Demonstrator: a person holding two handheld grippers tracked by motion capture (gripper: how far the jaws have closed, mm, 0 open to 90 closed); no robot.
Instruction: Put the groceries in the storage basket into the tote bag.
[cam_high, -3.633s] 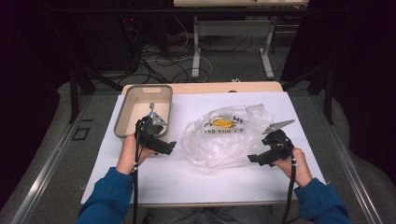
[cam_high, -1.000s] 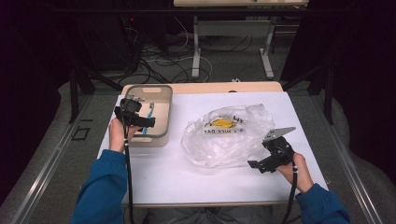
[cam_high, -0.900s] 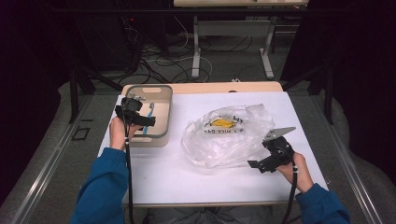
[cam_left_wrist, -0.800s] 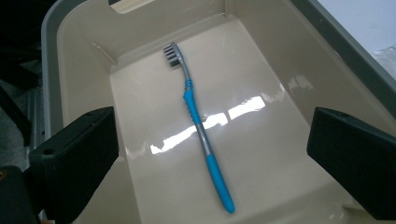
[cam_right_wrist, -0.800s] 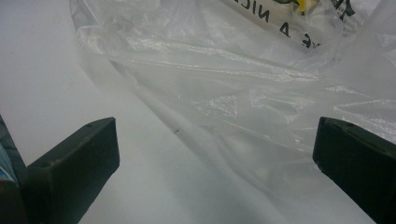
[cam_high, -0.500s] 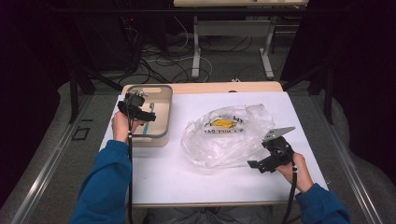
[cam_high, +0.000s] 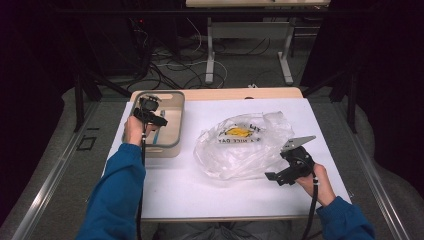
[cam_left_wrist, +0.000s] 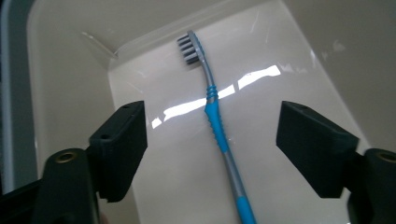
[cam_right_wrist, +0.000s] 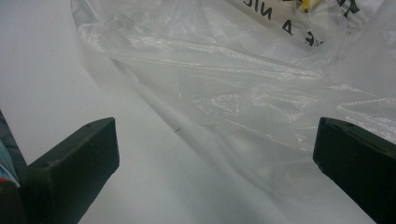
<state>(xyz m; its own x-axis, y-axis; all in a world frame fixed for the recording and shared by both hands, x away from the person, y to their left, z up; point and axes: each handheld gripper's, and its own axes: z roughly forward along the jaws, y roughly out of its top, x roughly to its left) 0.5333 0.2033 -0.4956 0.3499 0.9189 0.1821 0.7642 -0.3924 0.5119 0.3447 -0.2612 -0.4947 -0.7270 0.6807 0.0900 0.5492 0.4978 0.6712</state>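
Table (cam_high: 200, 195) with a white top carries everything. Nearest, the right gripper (cam_high: 278, 175) rests at the edge of a crumpled clear bag (cam_high: 245, 145), jaws spread wide and empty. Farther left, the left gripper (cam_high: 156, 120) hangs over a beige bin (cam_high: 176, 120), jaws released wide above a blue toothbrush (cam_left_wrist: 219, 126) lying flat on the bin's floor.

Table (cam_high: 235, 185), white top over a wooden edge; grey floor (cam_high: 60, 165) with a metal rail (cam_high: 50, 192); second table's grey legs (cam_high: 210, 50) behind, tangled cables (cam_high: 175, 65) beneath; dark surroundings.
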